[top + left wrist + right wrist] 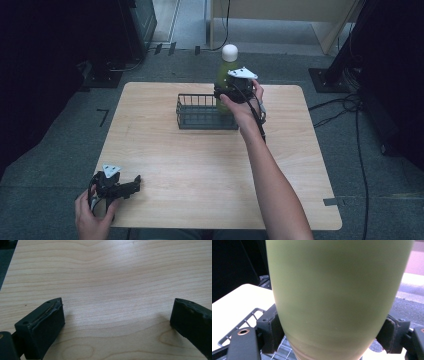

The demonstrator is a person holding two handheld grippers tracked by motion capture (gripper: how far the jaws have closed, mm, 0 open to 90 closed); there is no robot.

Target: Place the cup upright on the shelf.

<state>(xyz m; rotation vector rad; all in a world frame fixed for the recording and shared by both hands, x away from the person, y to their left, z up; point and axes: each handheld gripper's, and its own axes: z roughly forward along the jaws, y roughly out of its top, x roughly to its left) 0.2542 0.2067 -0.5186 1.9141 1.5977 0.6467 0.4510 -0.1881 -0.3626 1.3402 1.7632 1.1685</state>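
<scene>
A green bottle (pixel 226 70) with a white cap stands upright in my right gripper (pixel 235 90), above the right end of a dark wire basket (pixel 200 112) at the far middle of the table. In the right gripper view the bottle's green body (pixel 337 297) sits between the two pads (pixel 272 330), which press on its sides, with the basket's wire (pixel 247 320) below. My left gripper (pixel 131 184) rests at the table's near left corner in a hand. Its jaws stand wide apart over bare wood in the left gripper view, where the left gripper (pixel 117 317) holds nothing.
The light wooden table (pixel 190 165) has rounded corners and a grey floor around it. Cables (pixel 350 105) lie on the floor at the right. Dark equipment and a pale cabinet stand beyond the far edge.
</scene>
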